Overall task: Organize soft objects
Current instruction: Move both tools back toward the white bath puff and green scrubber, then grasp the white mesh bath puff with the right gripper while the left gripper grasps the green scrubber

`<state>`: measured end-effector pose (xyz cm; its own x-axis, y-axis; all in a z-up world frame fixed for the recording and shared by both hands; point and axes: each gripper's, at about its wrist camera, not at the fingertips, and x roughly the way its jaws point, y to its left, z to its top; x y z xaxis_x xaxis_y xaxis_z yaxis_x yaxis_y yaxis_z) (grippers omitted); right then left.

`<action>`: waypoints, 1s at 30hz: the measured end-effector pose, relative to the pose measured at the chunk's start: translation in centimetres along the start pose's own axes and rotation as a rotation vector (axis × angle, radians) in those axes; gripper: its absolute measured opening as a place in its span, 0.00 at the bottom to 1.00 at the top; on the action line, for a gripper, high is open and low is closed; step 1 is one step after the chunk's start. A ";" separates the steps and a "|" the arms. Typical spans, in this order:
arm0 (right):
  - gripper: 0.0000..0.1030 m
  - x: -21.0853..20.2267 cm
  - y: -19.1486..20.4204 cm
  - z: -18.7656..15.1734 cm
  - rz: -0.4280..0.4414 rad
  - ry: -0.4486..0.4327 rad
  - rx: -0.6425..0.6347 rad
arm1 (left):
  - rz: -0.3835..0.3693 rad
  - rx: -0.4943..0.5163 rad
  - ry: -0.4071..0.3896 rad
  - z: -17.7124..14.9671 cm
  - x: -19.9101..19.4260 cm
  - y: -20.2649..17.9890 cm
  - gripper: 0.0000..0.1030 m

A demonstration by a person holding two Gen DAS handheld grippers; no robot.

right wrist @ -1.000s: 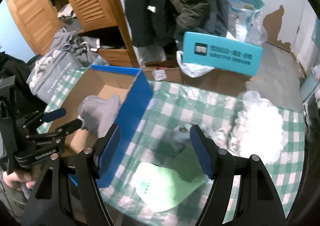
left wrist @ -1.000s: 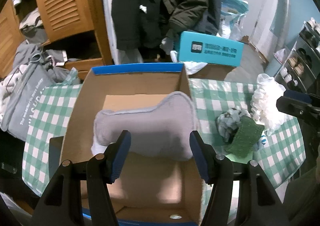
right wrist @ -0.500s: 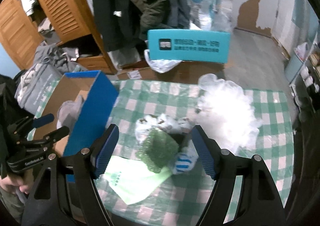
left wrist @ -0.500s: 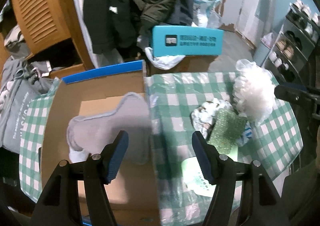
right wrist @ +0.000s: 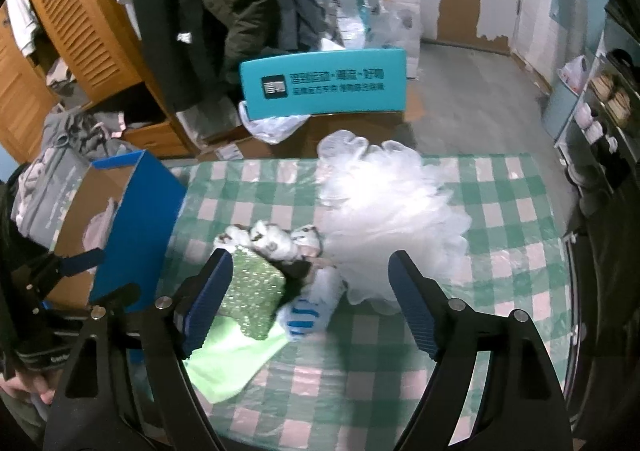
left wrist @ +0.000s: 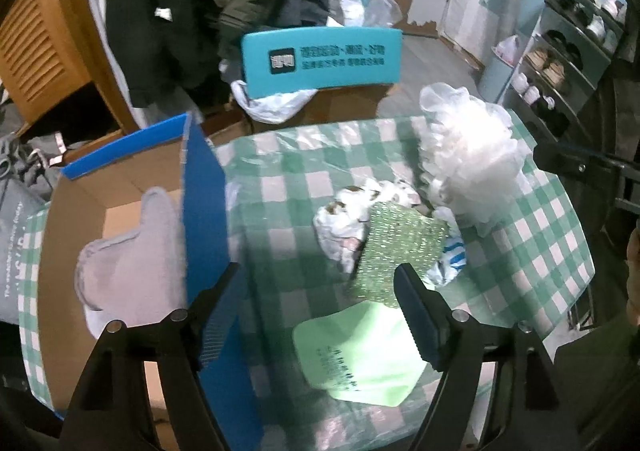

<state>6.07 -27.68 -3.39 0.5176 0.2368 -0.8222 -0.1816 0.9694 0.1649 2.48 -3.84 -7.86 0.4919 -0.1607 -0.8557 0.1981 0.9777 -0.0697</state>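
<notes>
Left wrist view: teal box bears unreadable Chinese print; left gripper spread.

My left gripper hangs with jaws spread wide and empty, fingers at five and seven o'clock. My right gripper does likewise, wide and empty.

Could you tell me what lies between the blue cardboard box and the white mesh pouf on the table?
In the right wrist view, a sparkly green sponge and a white patterned cloth bundle lie between the box and the pouf.
</notes>
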 end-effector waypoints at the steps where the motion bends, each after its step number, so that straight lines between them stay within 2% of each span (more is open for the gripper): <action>1: 0.79 0.2 -0.5 0.0 -0.006 0.005 0.008 | -0.003 0.004 0.004 0.0 0.2 -0.3 0.75; 7: 0.79 1.8 -2.3 -0.4 -0.041 0.046 0.029 | -0.023 0.031 0.037 0.5 2.2 -2.3 0.78; 16: 0.79 4.8 -3.2 0.4 -0.094 0.093 -0.012 | -0.038 0.027 0.089 1.6 5.4 -4.1 0.78; 26: 0.80 7.9 -3.2 3.6 -0.111 0.089 -0.011 | -0.046 -0.033 0.110 3.3 7.3 -3.1 0.78; 30: 0.80 10.7 -3.1 4.1 -0.121 0.137 -0.005 | -0.056 -0.056 0.125 3.6 8.1 -2.6 0.78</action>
<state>15.58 -27.90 -10.47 0.4171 0.1071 -0.9025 -0.1290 0.9900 0.0578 8.95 -8.18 -12.77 0.3718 -0.2005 -0.9064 0.1725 0.9743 -0.1447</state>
